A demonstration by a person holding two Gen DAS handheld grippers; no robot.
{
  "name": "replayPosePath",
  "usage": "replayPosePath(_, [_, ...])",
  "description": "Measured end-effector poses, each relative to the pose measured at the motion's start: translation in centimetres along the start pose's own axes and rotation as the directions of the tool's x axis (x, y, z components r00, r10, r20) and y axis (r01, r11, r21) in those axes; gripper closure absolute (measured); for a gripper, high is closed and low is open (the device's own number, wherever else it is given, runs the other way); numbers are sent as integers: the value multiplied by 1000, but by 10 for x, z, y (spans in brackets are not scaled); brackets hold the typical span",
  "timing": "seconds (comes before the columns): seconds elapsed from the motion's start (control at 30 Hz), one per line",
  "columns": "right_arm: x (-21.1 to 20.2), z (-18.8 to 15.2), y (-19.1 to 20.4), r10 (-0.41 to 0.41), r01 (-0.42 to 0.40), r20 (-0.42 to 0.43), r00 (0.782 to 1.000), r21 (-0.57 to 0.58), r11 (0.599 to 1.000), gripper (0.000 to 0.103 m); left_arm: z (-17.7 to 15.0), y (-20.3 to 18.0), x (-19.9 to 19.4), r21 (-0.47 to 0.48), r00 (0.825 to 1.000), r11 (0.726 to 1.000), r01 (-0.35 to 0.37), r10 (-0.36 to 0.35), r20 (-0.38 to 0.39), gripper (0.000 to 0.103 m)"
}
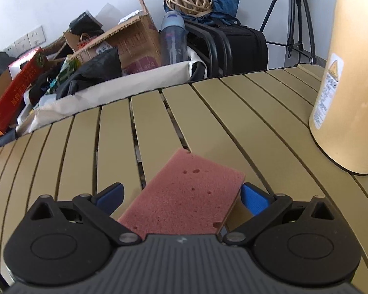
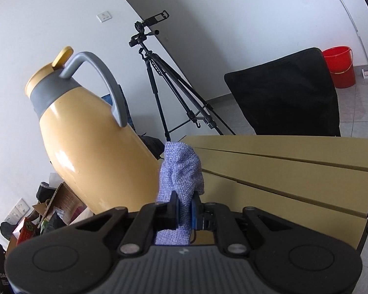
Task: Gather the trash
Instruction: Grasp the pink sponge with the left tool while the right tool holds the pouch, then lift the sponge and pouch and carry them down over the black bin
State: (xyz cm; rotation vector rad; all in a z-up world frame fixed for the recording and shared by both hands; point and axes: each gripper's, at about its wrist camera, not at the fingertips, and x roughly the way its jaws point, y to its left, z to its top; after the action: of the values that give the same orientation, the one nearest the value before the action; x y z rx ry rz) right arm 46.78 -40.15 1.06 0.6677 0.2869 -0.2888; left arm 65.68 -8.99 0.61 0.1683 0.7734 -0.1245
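Note:
A pink sponge [image 1: 189, 196] lies flat between the blue pads of my left gripper [image 1: 182, 188] on the slatted tan table [image 1: 233, 112]. The right pad [image 1: 252, 197] sits against the sponge's edge, while a strip of table shows between the left pad [image 1: 110, 196] and the sponge, so the jaws stand open. In the right wrist view my right gripper [image 2: 184, 205] is shut on a crumpled blue-purple cloth [image 2: 181, 169], which sticks up above the fingers just over the table [image 2: 282, 171].
A tall yellow thermos jug [image 1: 348, 85] [image 2: 93, 147] stands on the table close to both grippers. Beyond the far edge are cluttered cardboard boxes [image 1: 125, 46], a water bottle [image 1: 173, 39], a black suitcase [image 1: 243, 49] and a tripod [image 2: 164, 93]. A black chair [image 2: 287, 93] and a red bucket [image 2: 341, 66] stand on the floor.

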Motion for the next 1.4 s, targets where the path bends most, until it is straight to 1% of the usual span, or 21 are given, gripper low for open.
replayPosePath(0.13, [3, 0, 3, 7, -7, -6, 1000, 3, 1000, 94, -3, 6, 7, -62, 999, 998, 26, -28, -26, 0])
replayPosePath(0.23, [3, -1, 4, 14, -14, -10, 1000, 3, 1000, 94, -6, 4, 5, -69, 1000, 997, 16, -17, -19, 0])
replayPosePath(0.3, [2, -1, 5, 20, -20, -10, 1000, 2, 1000, 94, -8, 4, 4, -79, 1000, 997, 21, -22, -11, 0])
replayPosePath(0.33, [1, -1, 5, 23, -23, -9, 1000, 3, 1000, 94, -9, 4, 3, -90, 999, 995, 33, -34, -5, 2])
replayPosePath(0.4, [0, 0, 4, 28, -28, -6, 1000, 5, 1000, 94, -11, 4, 2, -103, 999, 994, 37, -38, -3, 8])
replayPosePath(0.43, [-1, 0, 4, 30, -30, -5, 1000, 7, 1000, 94, -12, 3, 1, -100, 999, 994, 32, -32, -1, 13])
replayPosePath(0.53, [-3, 1, 3, 42, -42, -7, 999, 10, 999, 94, -14, 3, -6, -114, 999, 993, 40, -39, 14, 15])
replayPosePath(0.63, [-5, 2, 2, 51, -51, -5, 999, 15, 999, 94, -18, 2, -14, -131, 999, 991, 31, -27, 31, 16])
replayPosePath(0.77, [-10, 4, 0, 68, -68, -7, 998, 16, 998, 94, -19, 1, -27, -147, 999, 989, -16, 23, 45, 16])
replayPosePath(0.83, [-12, 4, 0, 81, -80, -11, 997, 13, 997, 94, -19, 4, -35, -174, 998, 984, -30, 41, 56, 16])
replayPosePath(1.03, [-20, 4, 4, 129, -129, -26, 991, 3, 992, 94, -26, 8, -77, -227, 990, 973, -36, 66, 126, 16])
replayPosePath(1.27, [-35, 1, 14, 207, -208, -50, 977, -14, 978, 94, -40, 9, -132, -273, 979, 962, 2, 54, 197, 16])
replayPosePath(1.4, [-49, -3, 21, 247, -250, -56, 967, -48, 967, 94, -50, 5, -162, -268, 972, 963, 16, 49, 231, 16])
